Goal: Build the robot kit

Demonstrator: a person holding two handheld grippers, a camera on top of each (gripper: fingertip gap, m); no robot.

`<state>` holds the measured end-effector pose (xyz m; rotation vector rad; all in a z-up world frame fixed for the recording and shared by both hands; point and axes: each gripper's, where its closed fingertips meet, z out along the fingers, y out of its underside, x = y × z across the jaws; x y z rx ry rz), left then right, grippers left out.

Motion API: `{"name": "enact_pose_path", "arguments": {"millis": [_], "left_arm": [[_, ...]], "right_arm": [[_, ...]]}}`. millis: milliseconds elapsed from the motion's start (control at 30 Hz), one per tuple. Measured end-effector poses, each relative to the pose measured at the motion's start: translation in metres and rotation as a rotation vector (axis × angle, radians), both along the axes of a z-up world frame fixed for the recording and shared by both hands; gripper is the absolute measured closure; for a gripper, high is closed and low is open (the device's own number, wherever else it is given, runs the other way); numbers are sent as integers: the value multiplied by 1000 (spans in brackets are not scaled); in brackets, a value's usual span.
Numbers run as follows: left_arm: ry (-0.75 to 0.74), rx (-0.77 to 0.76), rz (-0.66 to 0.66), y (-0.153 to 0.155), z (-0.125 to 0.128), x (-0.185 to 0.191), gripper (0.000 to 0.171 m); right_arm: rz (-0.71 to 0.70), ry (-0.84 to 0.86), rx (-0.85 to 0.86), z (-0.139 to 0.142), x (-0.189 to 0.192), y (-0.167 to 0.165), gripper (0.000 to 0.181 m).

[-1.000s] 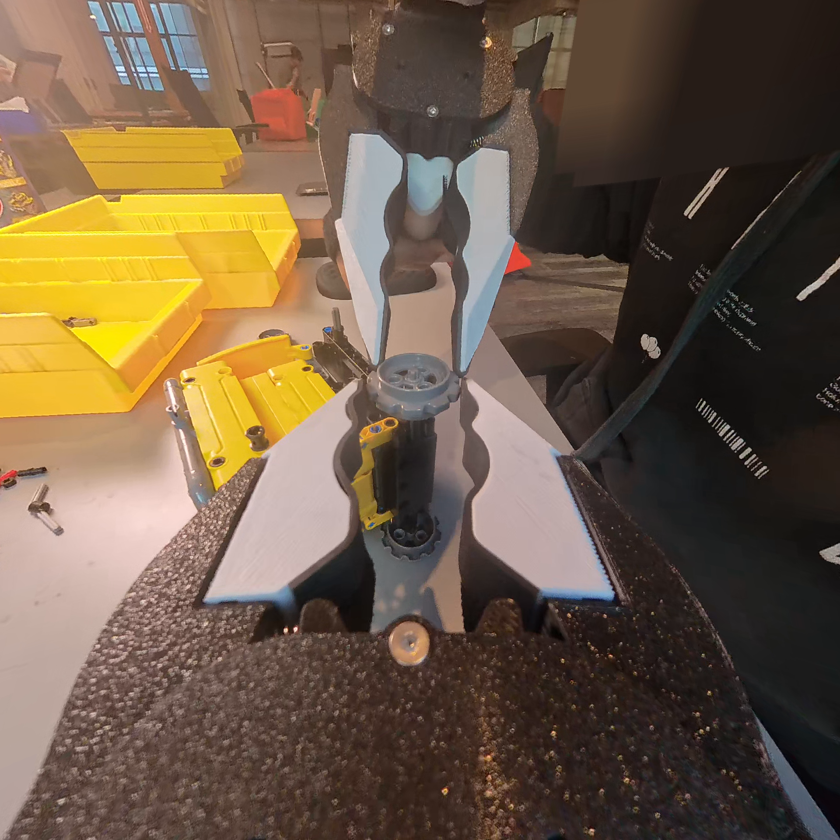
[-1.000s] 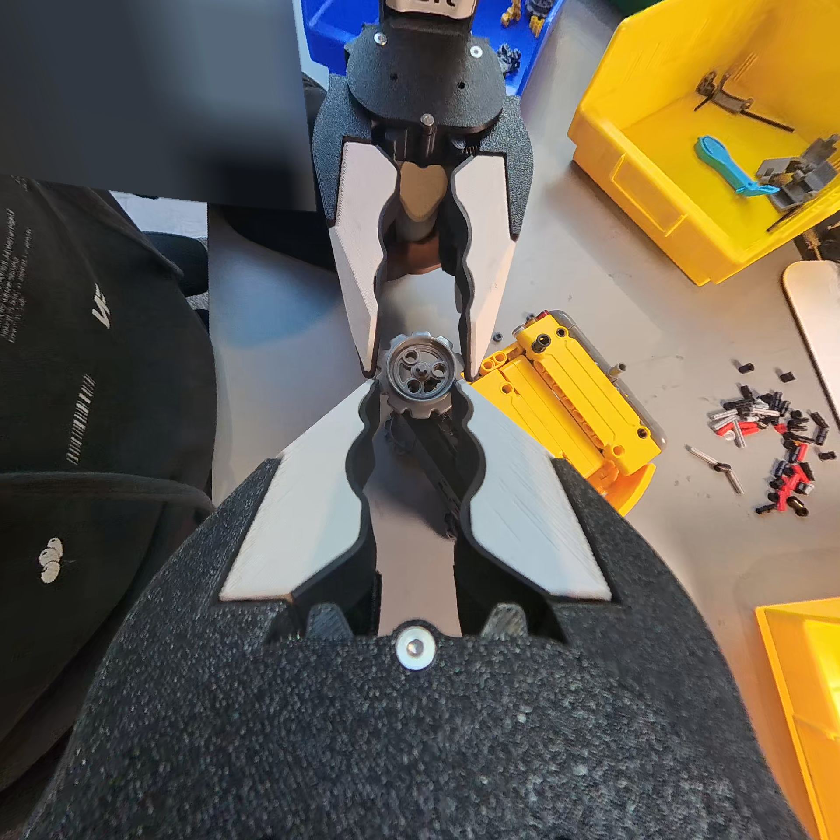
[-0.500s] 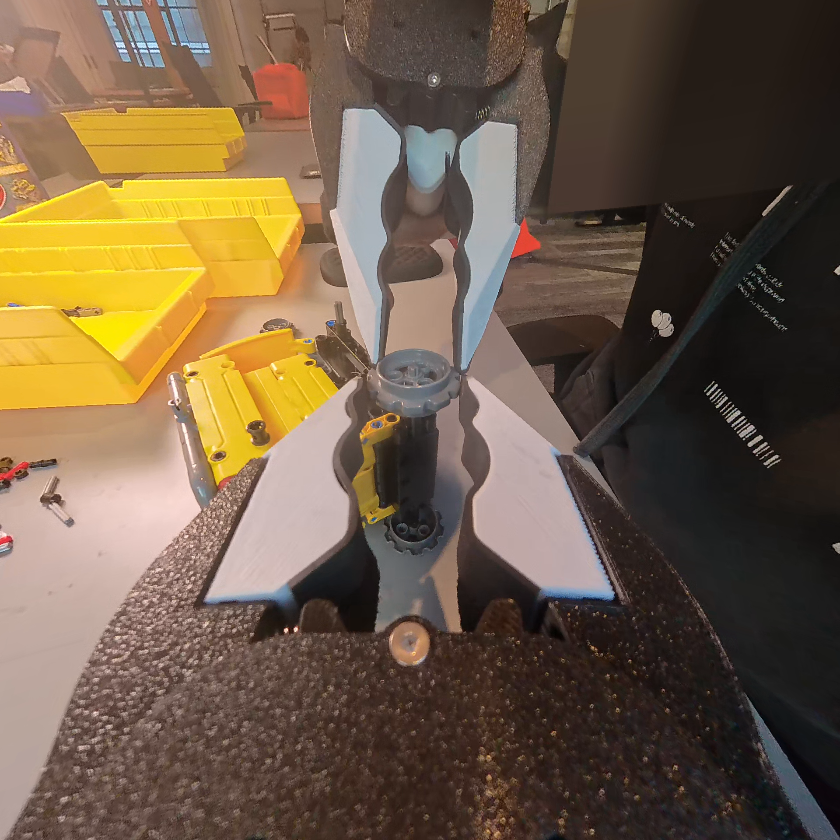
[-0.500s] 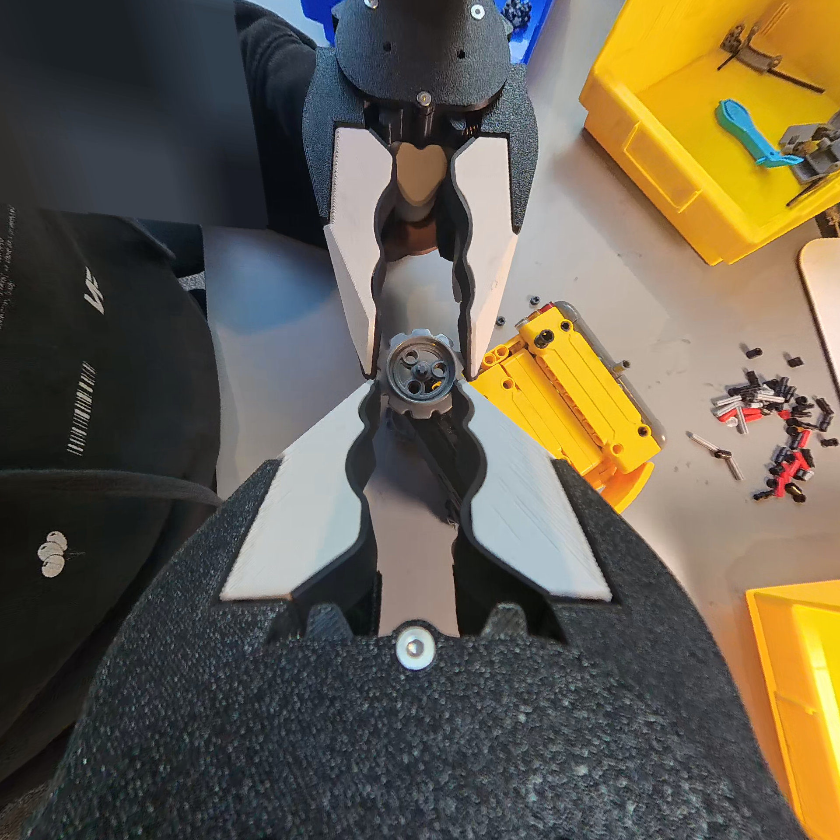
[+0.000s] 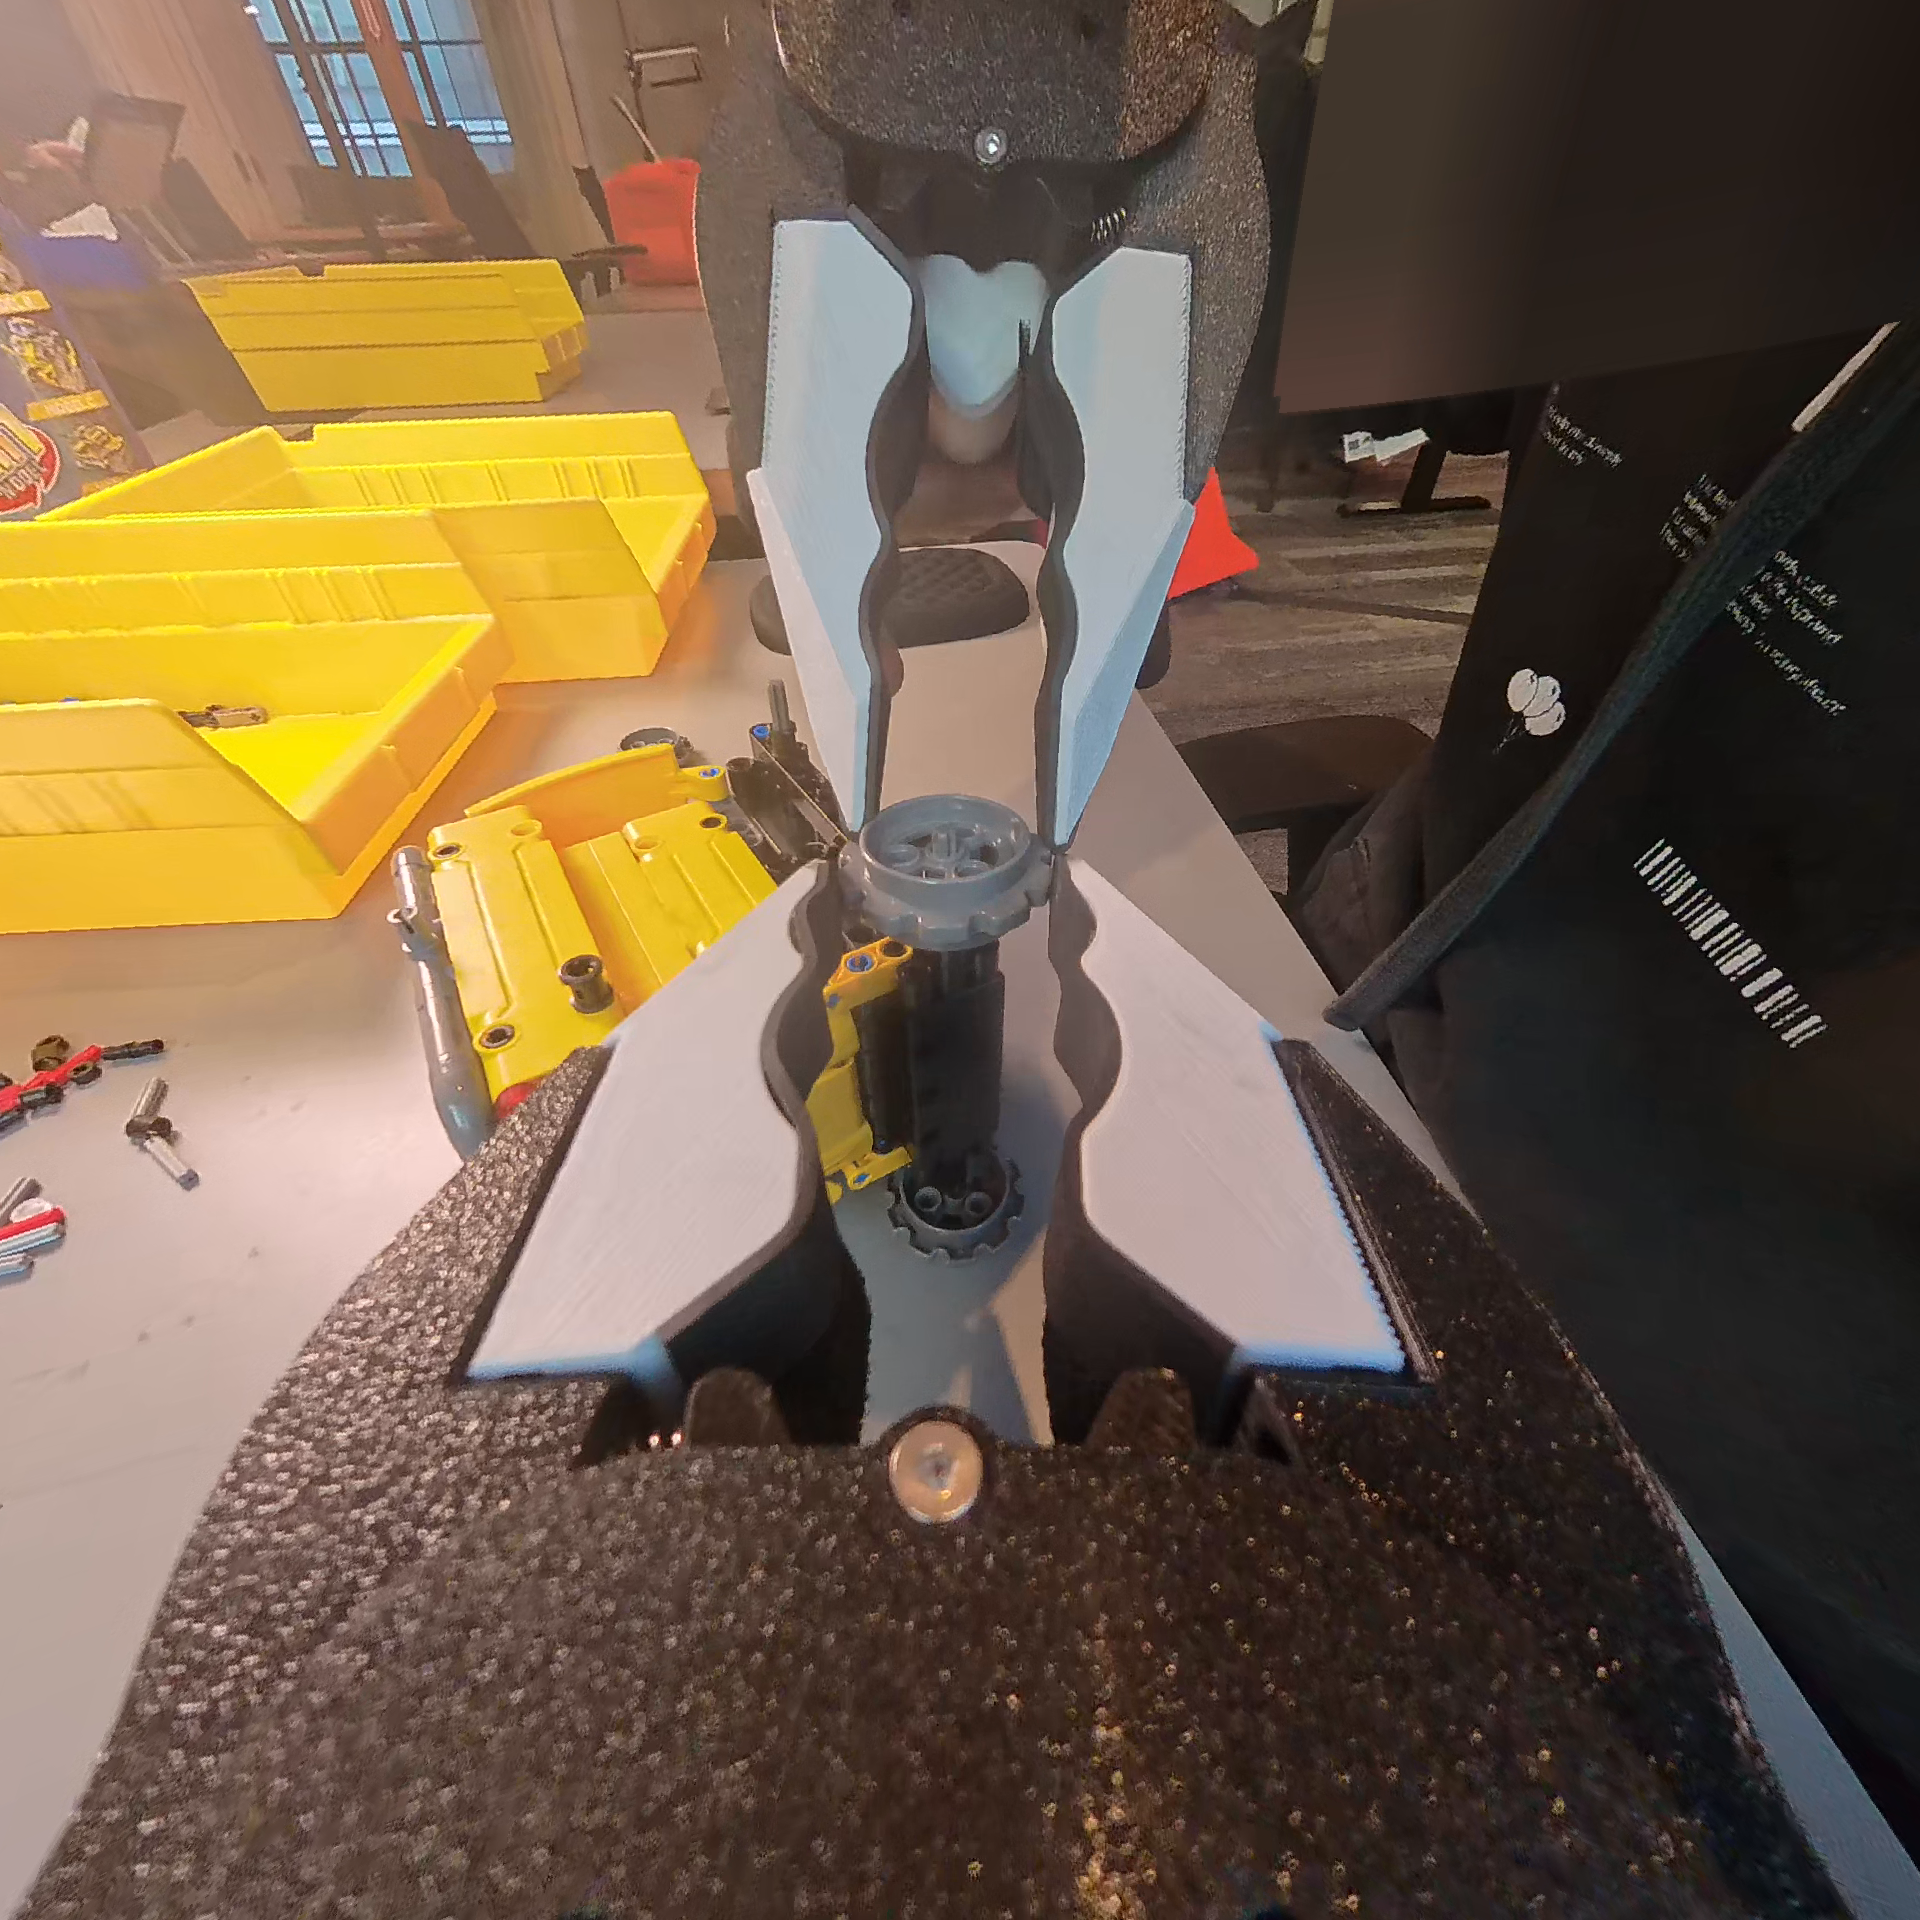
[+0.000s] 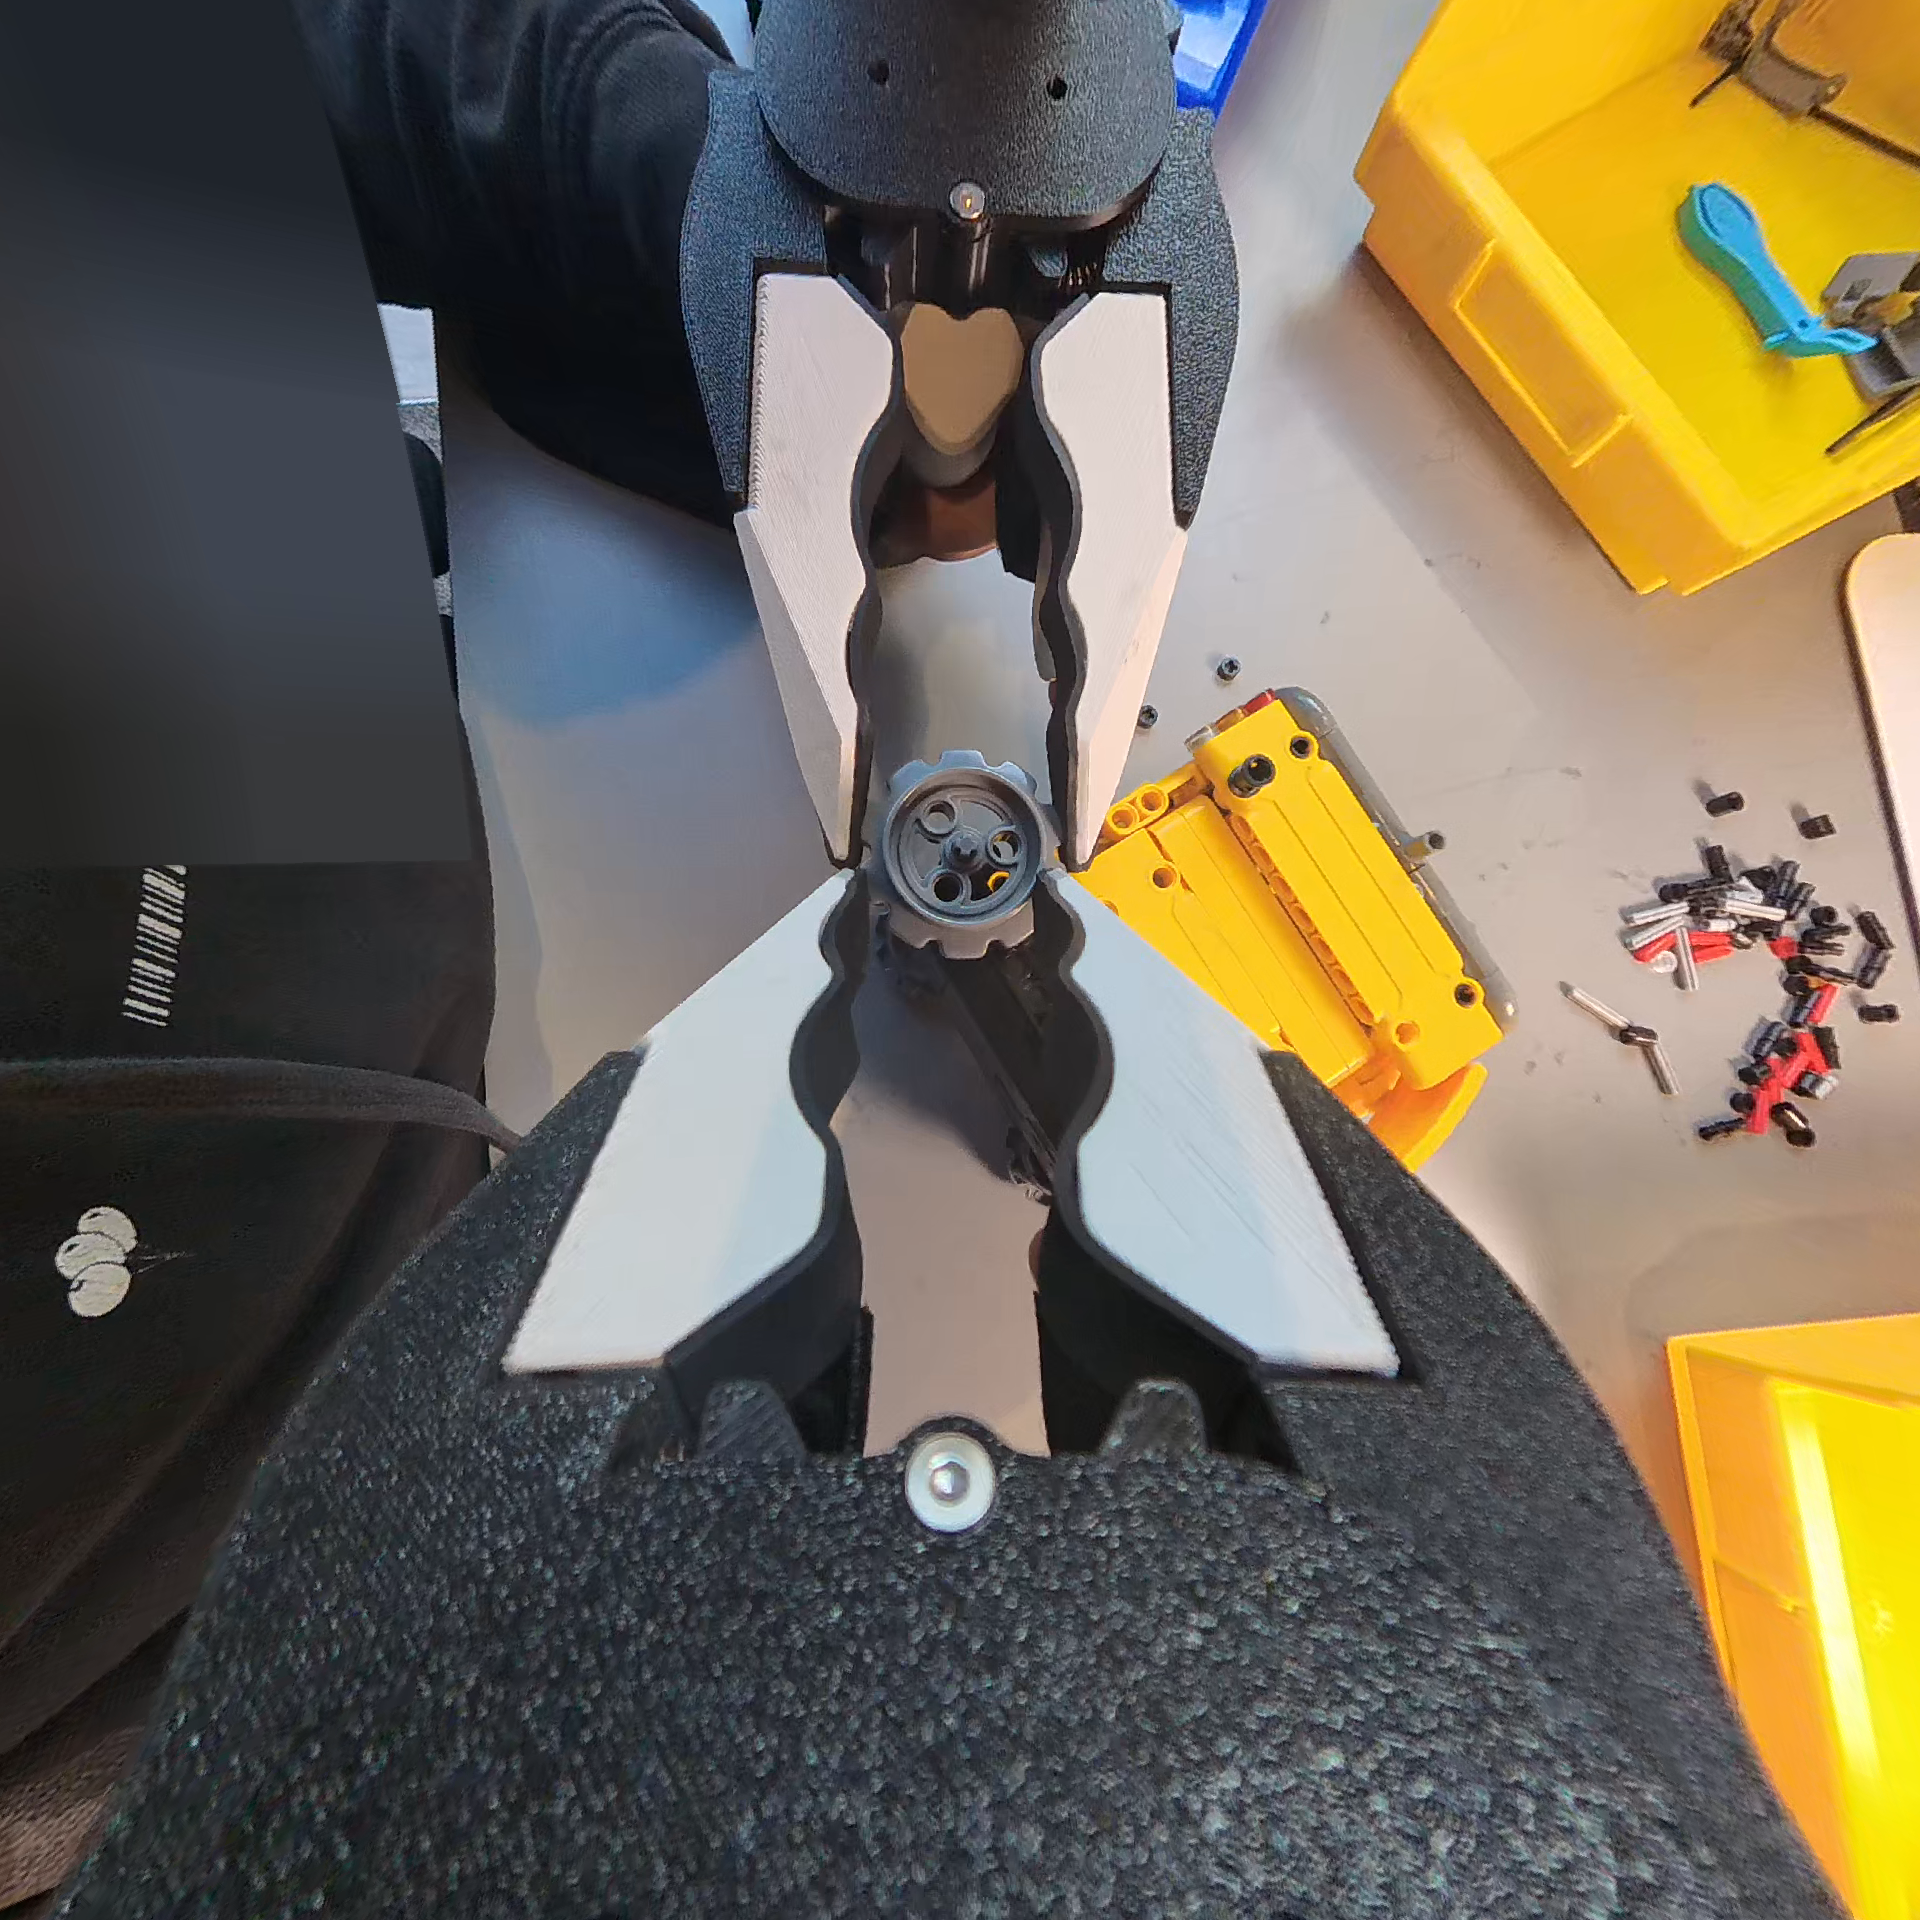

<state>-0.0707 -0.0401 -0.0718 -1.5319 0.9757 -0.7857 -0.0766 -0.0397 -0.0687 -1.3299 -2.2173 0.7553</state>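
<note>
My left tool [image 5: 951, 868] and right tool [image 6: 961, 868] meet tip to tip at frame centre, both clenched on the grey toothed wheel [image 5: 948, 871] that caps a black-and-yellow brick axle assembly [image 5: 914, 1049]. The assembly runs back between my left fingers [image 5: 665, 1164], with a second toothed wheel [image 5: 956, 1210] at its near end. On the grey desk [image 6: 1403, 623], a yellow brick chassis [image 6: 1320, 914] lies just right of the grip. Loose red and black pins [image 6: 1756, 987] are scattered further right, and a yellow bin [image 6: 1558, 343] sits upper right.
</note>
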Motion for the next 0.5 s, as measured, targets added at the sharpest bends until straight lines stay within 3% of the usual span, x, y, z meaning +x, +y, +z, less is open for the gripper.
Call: {"name": "enact_pose_path", "arguments": {"millis": [500], "left_arm": [[-33, 5, 26, 1, 3, 0, 133]], "right_arm": [[5, -19, -26, 1, 0, 2, 150]]}}
